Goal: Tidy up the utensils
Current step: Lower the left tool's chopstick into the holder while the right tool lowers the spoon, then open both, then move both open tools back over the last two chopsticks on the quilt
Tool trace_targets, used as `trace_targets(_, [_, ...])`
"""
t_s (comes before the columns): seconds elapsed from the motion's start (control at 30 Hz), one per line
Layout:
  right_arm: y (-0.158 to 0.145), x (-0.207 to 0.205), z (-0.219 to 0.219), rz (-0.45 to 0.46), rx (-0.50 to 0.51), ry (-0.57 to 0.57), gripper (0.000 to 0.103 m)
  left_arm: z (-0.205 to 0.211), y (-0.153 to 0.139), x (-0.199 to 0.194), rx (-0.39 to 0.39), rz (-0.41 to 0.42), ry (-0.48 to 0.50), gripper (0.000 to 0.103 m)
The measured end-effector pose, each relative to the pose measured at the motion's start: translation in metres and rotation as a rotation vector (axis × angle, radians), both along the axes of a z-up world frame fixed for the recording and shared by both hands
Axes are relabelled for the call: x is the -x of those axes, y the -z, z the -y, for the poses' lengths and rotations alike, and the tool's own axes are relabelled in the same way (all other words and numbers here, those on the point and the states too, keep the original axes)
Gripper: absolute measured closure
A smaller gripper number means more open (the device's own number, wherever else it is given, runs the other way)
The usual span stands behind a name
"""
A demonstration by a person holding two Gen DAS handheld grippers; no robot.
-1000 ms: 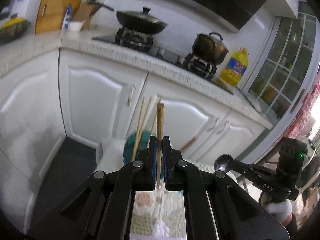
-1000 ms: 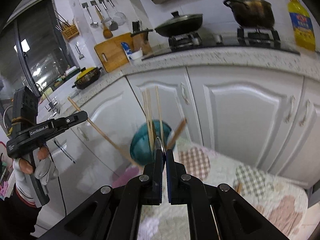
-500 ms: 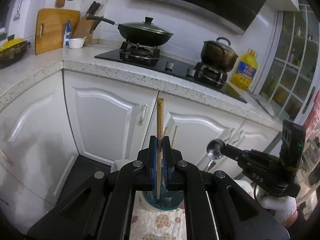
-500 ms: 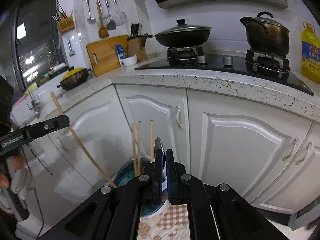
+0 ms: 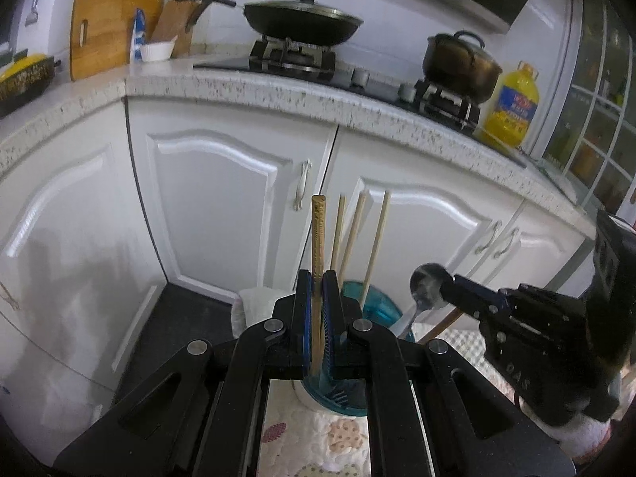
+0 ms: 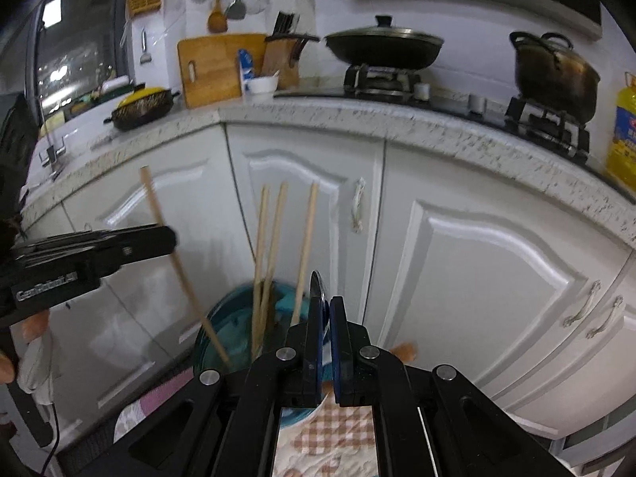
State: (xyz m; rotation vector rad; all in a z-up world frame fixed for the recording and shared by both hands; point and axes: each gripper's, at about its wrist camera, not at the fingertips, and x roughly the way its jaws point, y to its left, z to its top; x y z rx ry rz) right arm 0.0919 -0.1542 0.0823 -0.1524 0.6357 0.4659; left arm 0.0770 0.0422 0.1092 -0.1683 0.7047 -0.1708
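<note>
A teal utensil holder stands on a quilted cloth with three pale chopsticks upright in it. My left gripper is shut on a darker wooden chopstick, held upright just in front of the holder. In the right wrist view that chopstick slants down from the left gripper, its lower end at the holder's near rim. My right gripper is shut on a metal spoon, seen edge-on above the holder. The left wrist view shows the spoon, bowl up, in the right gripper beside the holder.
The patchwork cloth covers the surface below. A wooden handle lies on it right of the holder. White cabinet doors stand close behind, under a speckled counter with a wok, a pot and an oil bottle. A hand holds the left gripper.
Both grippers have sunk toward the teal holder. The held chopstick's lower end has come down to the holder's rim, and the spoon has moved in closer beside it.
</note>
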Motion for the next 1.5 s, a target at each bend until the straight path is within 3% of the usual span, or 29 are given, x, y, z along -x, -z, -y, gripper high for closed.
trace_targets(0.2, [0.022,0.008,-0.003,-0.060,0.016,-0.031,0.099,0.006,0.019,-0.006,-0.010,-0.034,-0.012,0.099])
trace_targets(0.43, [0.018,0.009,0.011,-0.107,-0.058,-0.034,0.097,0.005,0.021,-0.006,0.012,-0.058,-0.028,0.099])
trace_targets(0.5, [0.015,0.012,0.014,-0.101,-0.071,-0.032,0.095,0.004,0.021,-0.004,0.016,-0.060,-0.031,0.096])
trace_targets(0.6, [0.013,0.017,0.018,-0.103,-0.080,-0.025,0.094,0.004,0.019,0.000,0.021,-0.061,-0.034,0.083])
trace_targets(0.77, [0.011,0.022,0.026,-0.106,-0.107,-0.002,0.077,0.006,0.016,0.008,0.011,-0.050,-0.033,0.075])
trace_targets(1.17, [0.012,0.049,0.036,-0.110,-0.118,0.027,0.071,0.022,0.019,0.043,-0.045,-0.035,-0.040,0.066])
trace_targets(1.5, [0.021,0.078,0.061,-0.137,-0.126,0.077,0.068,0.046,0.031,0.072,-0.080,-0.039,-0.021,0.066])
